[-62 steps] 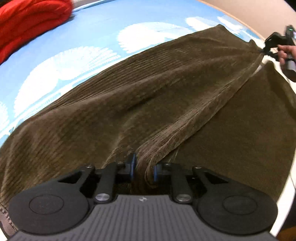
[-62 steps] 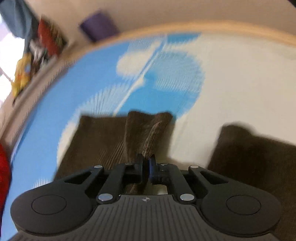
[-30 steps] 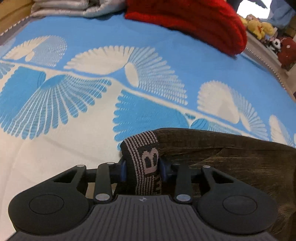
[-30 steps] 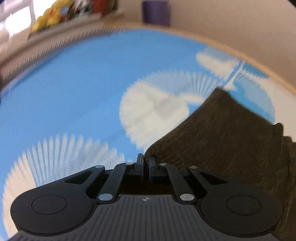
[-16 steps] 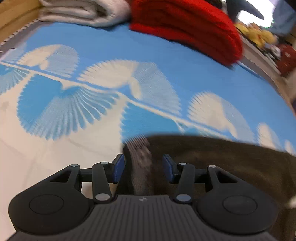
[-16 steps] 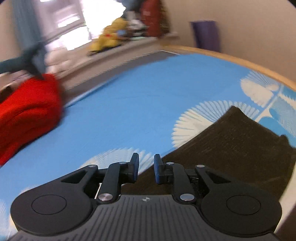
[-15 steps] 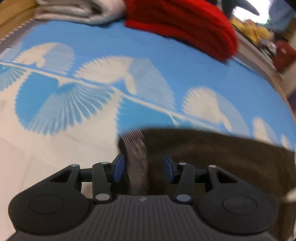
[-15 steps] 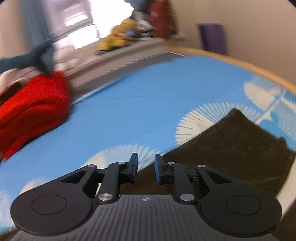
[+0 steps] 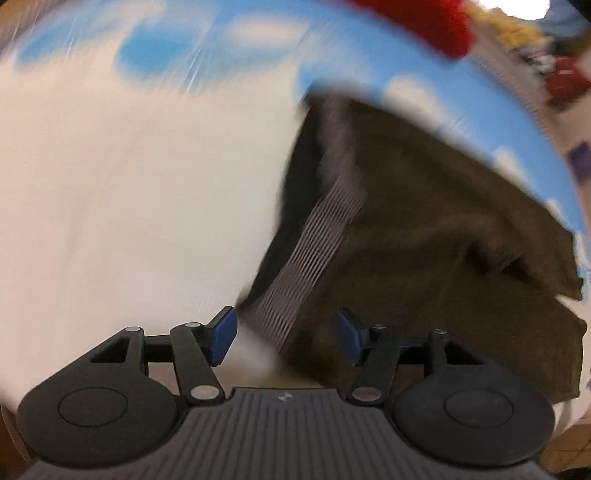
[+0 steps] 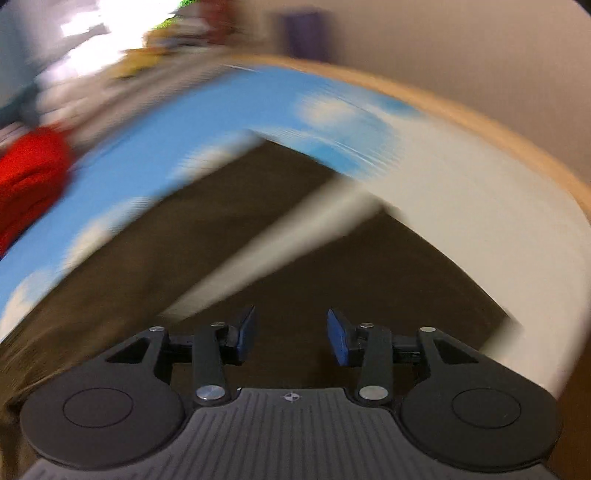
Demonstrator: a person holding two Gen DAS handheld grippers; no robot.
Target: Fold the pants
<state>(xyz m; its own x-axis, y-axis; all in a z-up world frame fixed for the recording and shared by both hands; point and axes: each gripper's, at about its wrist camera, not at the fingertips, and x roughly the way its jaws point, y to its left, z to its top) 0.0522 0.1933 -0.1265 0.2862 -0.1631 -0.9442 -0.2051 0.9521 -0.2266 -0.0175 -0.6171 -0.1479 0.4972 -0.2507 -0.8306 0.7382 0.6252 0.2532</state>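
Observation:
The dark brown corduroy pants (image 9: 424, 229) lie on the blue and white bedspread (image 9: 129, 177). Their grey striped waistband (image 9: 314, 258) runs up from just in front of my left gripper (image 9: 286, 334), which is open and empty, pulled back from the cloth. In the right wrist view the pants (image 10: 332, 266) lie as two brown leg parts with a pale strip of bedspread between them. My right gripper (image 10: 291, 336) is open and empty just above the nearer leg. Both views are blurred by motion.
A red blanket (image 9: 417, 18) lies at the far side of the bed and also shows in the right wrist view (image 10: 29, 177). The wooden bed edge (image 10: 461, 114) curves along the right. Toys and clutter (image 9: 546, 59) stand on a ledge beyond.
Both grippers have opened wide, let go of the pants and pulled back. The waistband that was between the left fingers now lies on the bed. Both cameras swing fast.

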